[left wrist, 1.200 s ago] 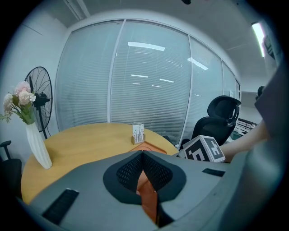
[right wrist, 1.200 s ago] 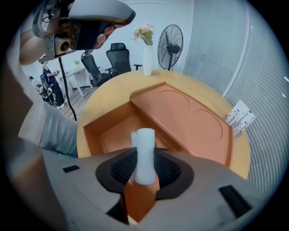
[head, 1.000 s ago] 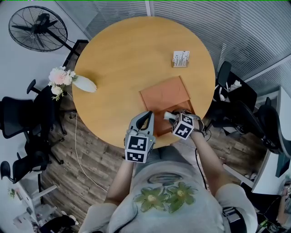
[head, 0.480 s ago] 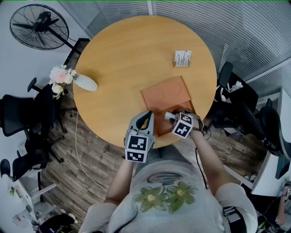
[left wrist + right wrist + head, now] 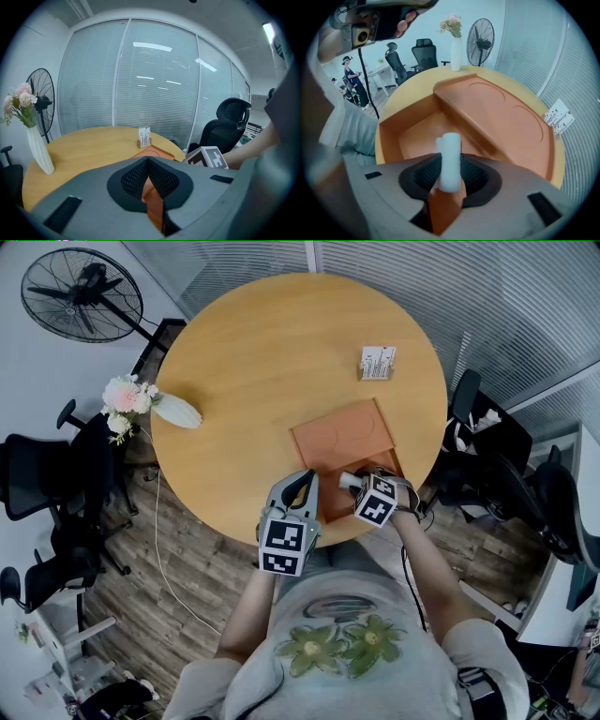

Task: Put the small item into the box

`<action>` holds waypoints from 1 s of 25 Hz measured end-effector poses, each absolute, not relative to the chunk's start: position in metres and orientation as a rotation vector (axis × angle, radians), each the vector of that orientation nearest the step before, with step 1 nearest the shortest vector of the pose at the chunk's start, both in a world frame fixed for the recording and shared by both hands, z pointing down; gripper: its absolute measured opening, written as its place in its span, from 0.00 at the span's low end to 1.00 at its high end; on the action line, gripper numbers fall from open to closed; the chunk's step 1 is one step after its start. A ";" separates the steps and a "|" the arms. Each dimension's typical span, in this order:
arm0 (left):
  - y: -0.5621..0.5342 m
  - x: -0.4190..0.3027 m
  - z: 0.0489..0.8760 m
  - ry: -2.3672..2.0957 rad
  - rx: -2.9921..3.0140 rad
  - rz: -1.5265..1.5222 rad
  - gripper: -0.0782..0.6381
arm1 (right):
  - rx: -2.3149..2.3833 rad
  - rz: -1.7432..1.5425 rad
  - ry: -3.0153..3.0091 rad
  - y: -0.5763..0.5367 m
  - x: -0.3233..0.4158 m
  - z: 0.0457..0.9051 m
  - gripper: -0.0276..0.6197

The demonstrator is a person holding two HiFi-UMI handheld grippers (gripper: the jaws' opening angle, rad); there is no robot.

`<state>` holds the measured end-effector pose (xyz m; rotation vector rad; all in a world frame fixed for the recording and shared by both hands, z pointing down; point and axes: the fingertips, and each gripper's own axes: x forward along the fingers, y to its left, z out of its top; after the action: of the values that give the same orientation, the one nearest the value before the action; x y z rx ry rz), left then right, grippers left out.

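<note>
White cylinder (image 5: 451, 159) in our right gripper (image 5: 450, 176), jaws opening over orange box (image 5: 386, 140); we fear it bounces out. Left gripper (image 5: 148, 161) closed, empty.

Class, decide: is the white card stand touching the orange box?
Apart. The head view shows bare tabletop between the card stand and the orange box.

Left gripper (image 5: 299, 484) jaws together, parked left of right gripper (image 5: 351, 480); right jaws opening, small item (image 5: 451, 145) gripped between them.

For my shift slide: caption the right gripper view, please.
Right gripper, fingers opening, white cylinder between them, over the open orange box.
</note>
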<state>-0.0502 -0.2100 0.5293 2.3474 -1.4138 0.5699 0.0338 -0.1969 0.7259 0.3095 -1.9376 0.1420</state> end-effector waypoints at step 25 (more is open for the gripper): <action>-0.214 -0.045 0.517 -1.395 2.383 0.540 0.10 | 0.594 0.266 -2.226 -0.203 0.027 0.633 0.36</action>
<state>-0.0452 -0.2136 0.5175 2.3826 -1.3954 0.5402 0.0271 -0.2034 0.6328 0.5941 -2.2257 0.2662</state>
